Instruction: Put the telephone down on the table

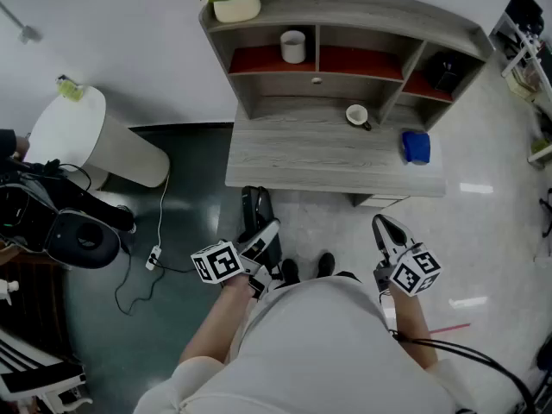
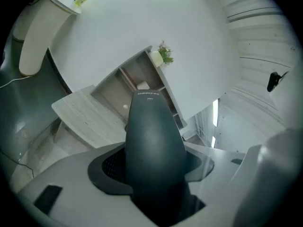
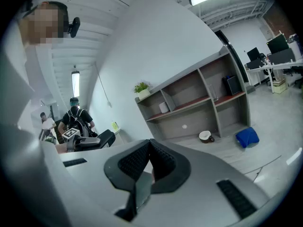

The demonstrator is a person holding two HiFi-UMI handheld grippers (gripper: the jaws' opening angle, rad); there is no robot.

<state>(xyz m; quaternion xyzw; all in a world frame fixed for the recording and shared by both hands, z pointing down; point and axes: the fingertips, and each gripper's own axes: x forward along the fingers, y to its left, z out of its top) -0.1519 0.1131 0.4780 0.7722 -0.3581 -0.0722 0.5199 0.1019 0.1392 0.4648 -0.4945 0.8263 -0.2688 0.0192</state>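
Note:
In the head view, my left gripper (image 1: 261, 238) is shut on a dark telephone handset (image 1: 254, 207). It holds the handset in front of the near edge of the grey wooden table (image 1: 293, 166), below the tabletop's level. In the left gripper view the handset (image 2: 151, 126) stands between the two pads and points toward the table (image 2: 85, 115). My right gripper (image 1: 384, 227) hangs to the right, in front of the table, its jaws together and nothing in them. The right gripper view shows its ribbed pads (image 3: 163, 162) meeting.
A white mug (image 1: 356, 116) and a blue object (image 1: 416, 147) lie on the tabletop. The shelf unit behind holds a white cup (image 1: 293, 46), a black item (image 1: 444, 70) and a potted plant (image 1: 235, 3). A white round stand (image 1: 82, 136), a black chair (image 1: 78, 231) and a floor cable (image 1: 153, 257) are at the left.

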